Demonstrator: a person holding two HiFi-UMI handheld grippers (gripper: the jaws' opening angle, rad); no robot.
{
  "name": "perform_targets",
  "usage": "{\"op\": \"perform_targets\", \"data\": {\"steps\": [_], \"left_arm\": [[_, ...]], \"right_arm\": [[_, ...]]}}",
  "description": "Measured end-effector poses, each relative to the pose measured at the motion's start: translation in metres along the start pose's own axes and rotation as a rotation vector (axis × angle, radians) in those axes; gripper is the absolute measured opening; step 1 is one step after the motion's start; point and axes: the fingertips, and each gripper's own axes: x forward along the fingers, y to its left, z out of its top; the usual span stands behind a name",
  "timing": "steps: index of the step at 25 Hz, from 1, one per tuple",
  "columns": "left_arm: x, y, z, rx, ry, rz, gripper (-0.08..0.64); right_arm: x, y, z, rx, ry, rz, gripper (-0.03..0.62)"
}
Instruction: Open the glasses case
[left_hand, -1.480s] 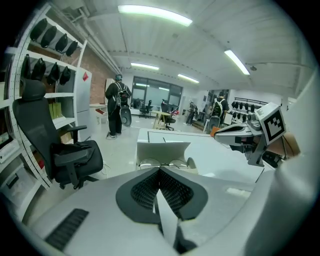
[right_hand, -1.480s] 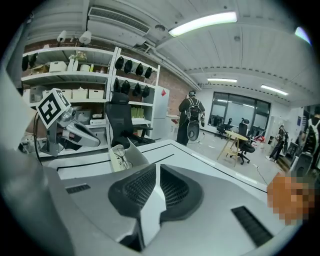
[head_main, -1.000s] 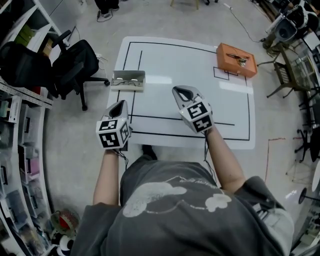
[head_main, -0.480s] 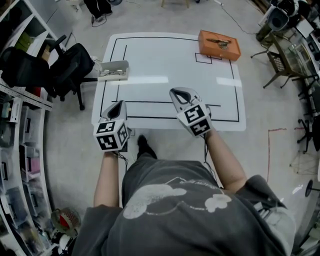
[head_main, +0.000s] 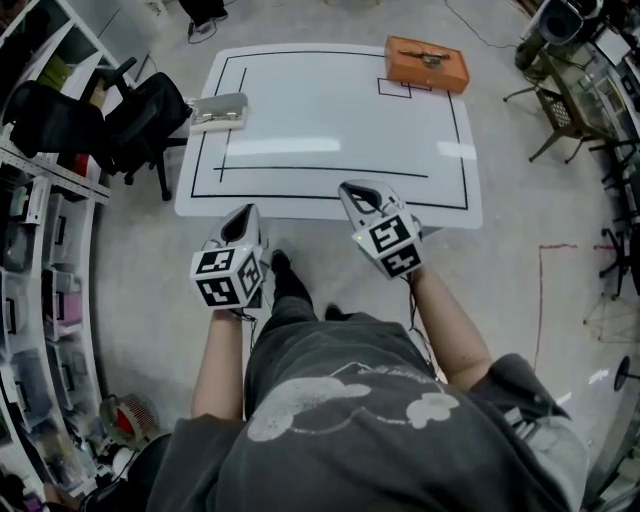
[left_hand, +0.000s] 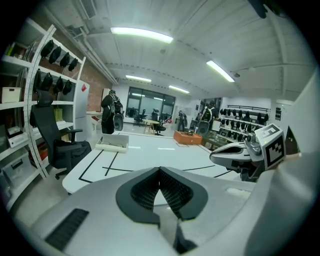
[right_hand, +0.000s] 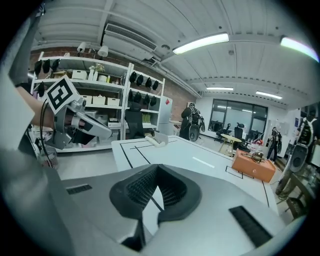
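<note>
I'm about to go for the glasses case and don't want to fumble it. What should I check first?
1. Left gripper empty, jaws together: ok.
2. Right gripper empty, jaws together: ok.
3. Grey glasses case within reach: not ok; it lies at the far left edge of the table, and both grippers hang by the near edge.
4. Case lid shut: cannot tell.
5. Orange box clear of the path: ok, far right corner.

The white table (head_main: 330, 120) is marked with a rectangle of black lines. A pale grey glasses case (head_main: 218, 112) lies open at its left edge, near the far left corner. An orange box (head_main: 427, 63) sits at the far right corner, beside a small taped square.
</note>
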Motion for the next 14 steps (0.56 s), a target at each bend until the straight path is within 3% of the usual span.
{"op": "perform_targets", "data": {"steps": [14], "left_arm": [[-0.042, -0.03, -0.028, 0.004, -0.019, -0.034, 0.002]], "right_arm": [[-0.033, 0.031, -0.022, 0.103, -0.013, -0.009, 0.0]]}}
